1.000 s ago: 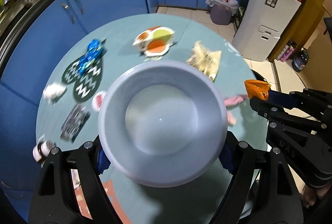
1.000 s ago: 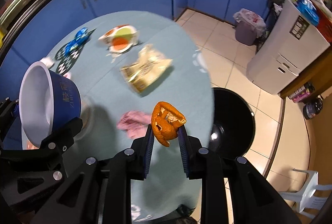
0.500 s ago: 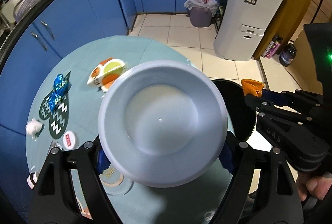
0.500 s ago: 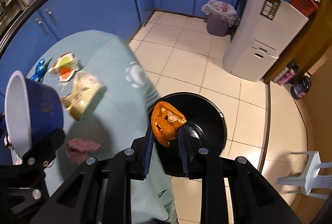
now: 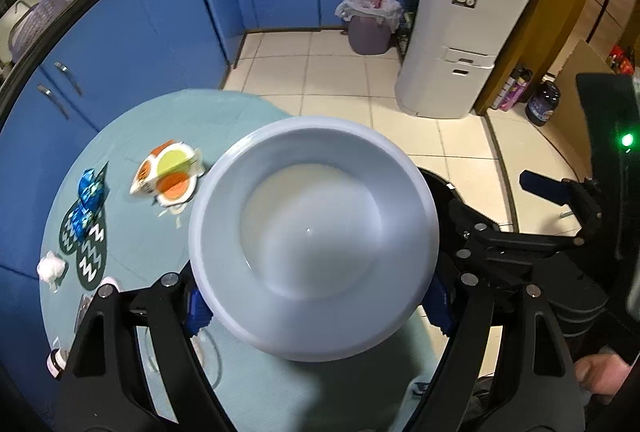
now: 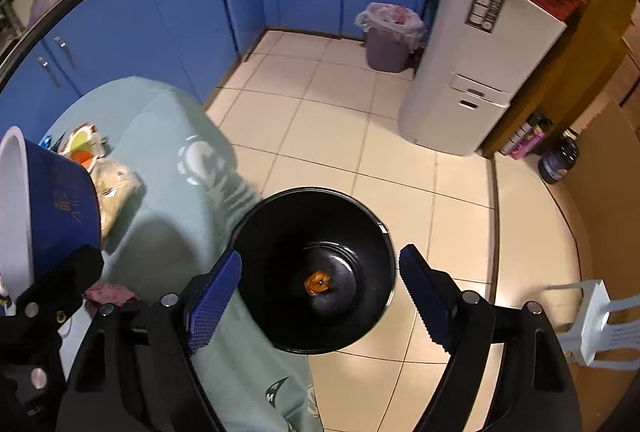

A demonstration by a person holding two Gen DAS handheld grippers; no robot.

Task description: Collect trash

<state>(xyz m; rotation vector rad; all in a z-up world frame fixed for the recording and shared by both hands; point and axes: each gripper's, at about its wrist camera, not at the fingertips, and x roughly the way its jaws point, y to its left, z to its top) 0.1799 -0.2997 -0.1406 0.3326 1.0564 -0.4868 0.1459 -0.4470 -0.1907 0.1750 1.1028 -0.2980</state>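
- Two grippers up: right gripper [image 6: 320, 296] jaws just opened wide, nothing between them.
- Orange peel [image 6: 318, 282] lies at the bottom of the black bin [image 6: 360, 320] below it.
- Left gripper [image 5: 316, 306] clamps the white bowl [image 5: 314, 236] over the surface [image 5: 160, 111].

L gripper [image 5: 316, 306]: clamped, angled down | R gripper [image 6: 320, 294]: jaws just opened, empty

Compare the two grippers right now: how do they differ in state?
The left gripper is clamped around a bowl, white inside and blue outside; the right gripper holds nothing, its jaws just having opened. The left one sits over the teal table; the right one over the black bin, orange peel at its bottom. Both angle downward.
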